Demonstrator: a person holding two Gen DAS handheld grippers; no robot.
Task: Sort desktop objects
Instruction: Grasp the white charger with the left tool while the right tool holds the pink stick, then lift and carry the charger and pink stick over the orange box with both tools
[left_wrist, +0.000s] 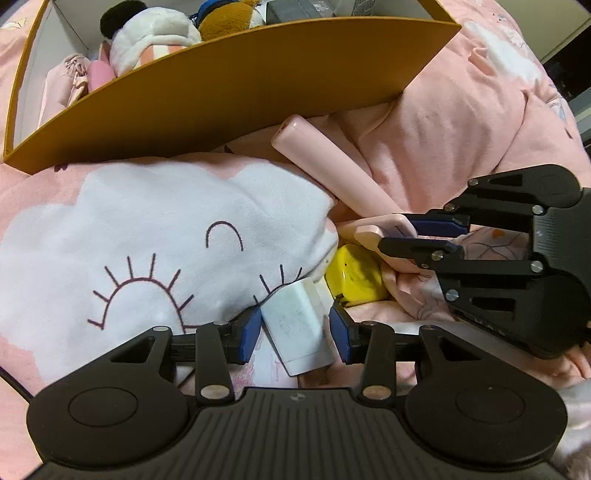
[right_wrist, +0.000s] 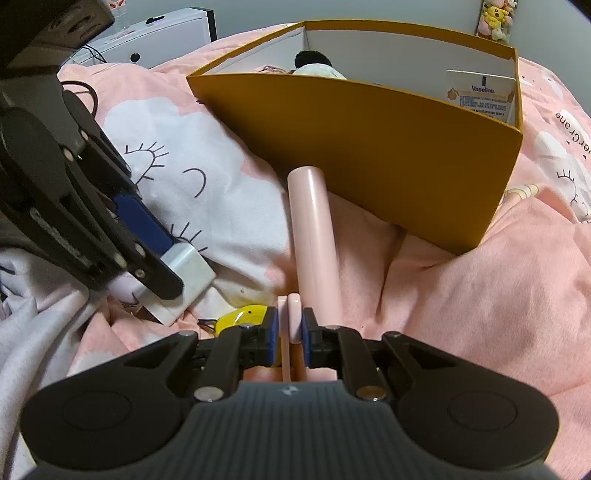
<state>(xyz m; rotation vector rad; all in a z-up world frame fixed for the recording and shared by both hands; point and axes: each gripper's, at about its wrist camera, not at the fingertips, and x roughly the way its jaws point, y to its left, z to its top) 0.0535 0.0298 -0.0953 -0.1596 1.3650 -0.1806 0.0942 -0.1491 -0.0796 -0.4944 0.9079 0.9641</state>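
The right gripper (right_wrist: 290, 325) pinches the flat folded base of a pale pink, smooth plastic cylindrical device (right_wrist: 312, 225), whose barrel points ahead towards the mustard-yellow cardboard box (right_wrist: 388, 147), presumably its destination. The left gripper (left_wrist: 295, 328) stands part-spread around a white rectangular plastic charger block (left_wrist: 295, 325), apparently poised to grasp; contact is unclear. Both rest on a rumpled pink cloud-print quilt (left_wrist: 147, 229).

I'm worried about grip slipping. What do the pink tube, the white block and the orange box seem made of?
Pink tube: probably smooth plastic, with a soft sheen along it. White block: likely matte hard plastic, scuffed. Orange box: apparently cardboard, thin flat walls, dull finish.
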